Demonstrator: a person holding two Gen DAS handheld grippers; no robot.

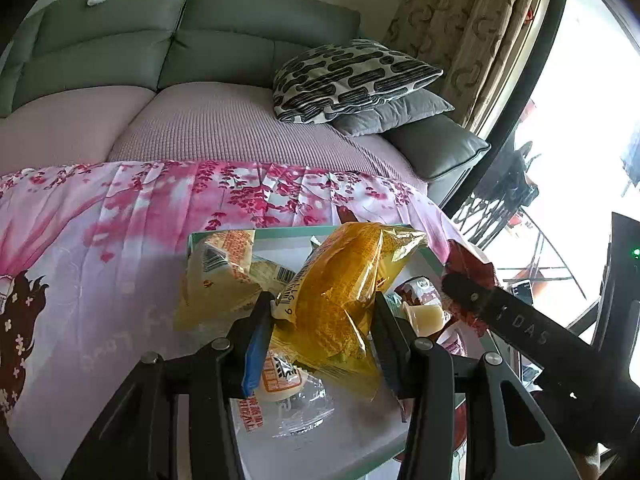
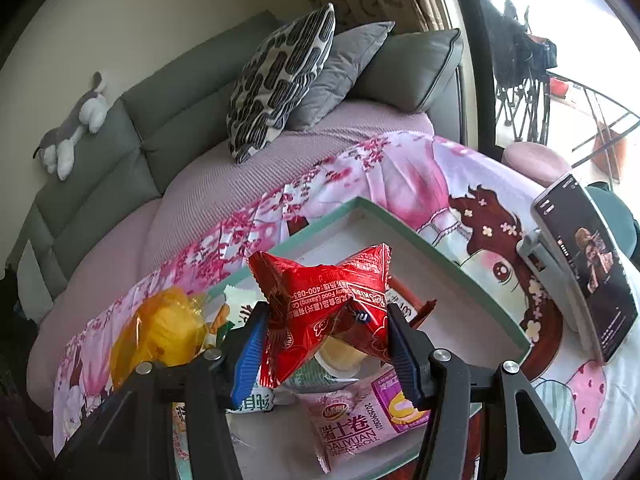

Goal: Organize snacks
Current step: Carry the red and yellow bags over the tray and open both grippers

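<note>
My left gripper (image 1: 322, 312) is shut on a yellow snack packet (image 1: 340, 284), held above a shallow green-rimmed tray (image 1: 280, 230). Inside the tray lie another yellow wrapped cake (image 1: 224, 276), a clear-wrapped bun (image 1: 280, 380) and a small jelly cup (image 1: 426, 316). My right gripper (image 2: 324, 320) is shut on a red snack packet (image 2: 320, 300) over the same tray (image 2: 420, 236). Below it lie a pink Swiss-roll pack (image 2: 356, 420) and a jelly cup (image 2: 340, 356). The yellow packet (image 2: 160, 332) shows at the left of the right wrist view. In the left wrist view the right gripper's black arm (image 1: 520, 332) and the red packet (image 1: 468, 268) stand at the right.
The tray sits on a pink floral cloth (image 1: 120, 240) over a table. A phone on a stand (image 2: 584, 264) is upright right of the tray. Behind are a grey sofa (image 1: 180, 48) with cushions (image 1: 348, 76), a plush toy (image 2: 76, 128), a curtain and a bright window.
</note>
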